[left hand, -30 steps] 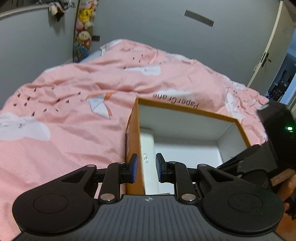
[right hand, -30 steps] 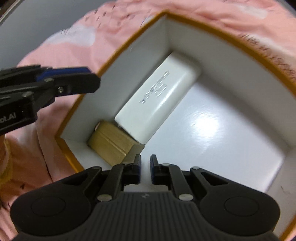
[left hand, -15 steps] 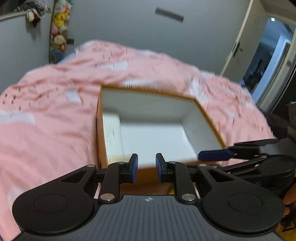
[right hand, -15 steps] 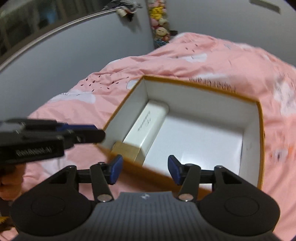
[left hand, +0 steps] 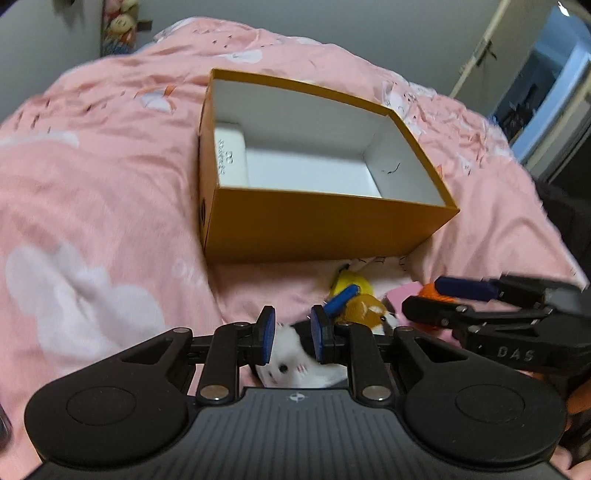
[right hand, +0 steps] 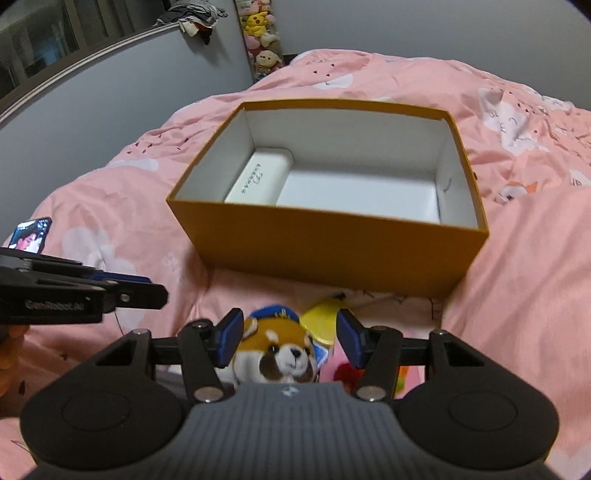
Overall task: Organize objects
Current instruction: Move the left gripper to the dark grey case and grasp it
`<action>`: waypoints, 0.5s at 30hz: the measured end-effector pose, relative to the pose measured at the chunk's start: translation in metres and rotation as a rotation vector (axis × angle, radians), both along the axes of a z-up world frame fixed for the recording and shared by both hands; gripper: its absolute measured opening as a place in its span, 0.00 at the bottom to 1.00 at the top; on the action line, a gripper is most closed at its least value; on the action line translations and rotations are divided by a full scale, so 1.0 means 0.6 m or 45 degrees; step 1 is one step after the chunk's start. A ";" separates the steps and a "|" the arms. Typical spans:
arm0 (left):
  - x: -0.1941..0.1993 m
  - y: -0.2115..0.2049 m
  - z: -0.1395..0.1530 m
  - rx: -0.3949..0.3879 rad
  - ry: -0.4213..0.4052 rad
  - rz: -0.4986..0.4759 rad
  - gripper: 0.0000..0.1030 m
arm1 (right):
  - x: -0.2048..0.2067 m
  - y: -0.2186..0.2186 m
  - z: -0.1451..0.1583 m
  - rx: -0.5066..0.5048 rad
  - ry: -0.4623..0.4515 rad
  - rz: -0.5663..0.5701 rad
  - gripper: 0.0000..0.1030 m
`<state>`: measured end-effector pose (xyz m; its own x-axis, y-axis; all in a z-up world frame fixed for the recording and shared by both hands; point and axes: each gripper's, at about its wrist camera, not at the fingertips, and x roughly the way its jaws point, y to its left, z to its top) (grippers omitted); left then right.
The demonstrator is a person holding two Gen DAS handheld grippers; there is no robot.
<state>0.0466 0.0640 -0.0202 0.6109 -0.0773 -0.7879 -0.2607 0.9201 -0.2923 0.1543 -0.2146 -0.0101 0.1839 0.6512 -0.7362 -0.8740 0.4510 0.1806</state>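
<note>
An orange box [left hand: 317, 221] with a white inside stands open on the pink bedspread [left hand: 92, 206]; a white case [left hand: 231, 158] lies along its left wall. In front of the box lies a pile of small toys. My left gripper [left hand: 292, 334] is shut and holds nothing, hovering over a white plush [left hand: 295, 365]. My right gripper [right hand: 290, 336] is open, its pads on either side of a red panda plush [right hand: 277, 350] with a blue cap, not pressing it. A yellow toy [right hand: 325, 317] lies just beyond. The box [right hand: 332, 243] and case [right hand: 258, 177] show in the right wrist view too.
A phone [right hand: 31, 234] with a lit screen lies on the bed at the left. Stuffed toys [right hand: 260, 33] hang on the grey wall behind the bed. A pink item [left hand: 402, 291] lies among the toys. A doorway [left hand: 546, 74] opens at the far right.
Both grippers drew back from the box toward the near side of the bed. The right gripper left the box's inside and opened. The toy pile came into view.
</note>
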 end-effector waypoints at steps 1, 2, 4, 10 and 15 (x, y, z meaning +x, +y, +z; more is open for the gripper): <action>-0.007 0.005 -0.001 -0.038 -0.007 0.018 0.22 | -0.002 -0.004 -0.002 0.000 0.008 -0.012 0.56; -0.012 0.007 -0.001 -0.062 -0.014 0.030 0.22 | -0.002 -0.008 -0.003 -0.003 0.013 -0.018 0.56; -0.021 0.012 -0.001 -0.102 -0.025 0.045 0.22 | -0.007 -0.014 -0.007 -0.010 0.024 -0.032 0.56; -0.030 -0.004 0.000 -0.153 -0.011 -0.011 0.29 | -0.018 -0.034 -0.024 -0.029 0.084 -0.036 0.54; -0.041 -0.017 -0.009 -0.198 0.036 -0.081 0.49 | -0.018 -0.048 -0.020 0.007 0.116 -0.026 0.49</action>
<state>0.0220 0.0538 -0.0253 0.5786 -0.2373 -0.7804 -0.2136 0.8793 -0.4257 0.1434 -0.2434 -0.0224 0.1295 0.6521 -0.7470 -0.8444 0.4675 0.2618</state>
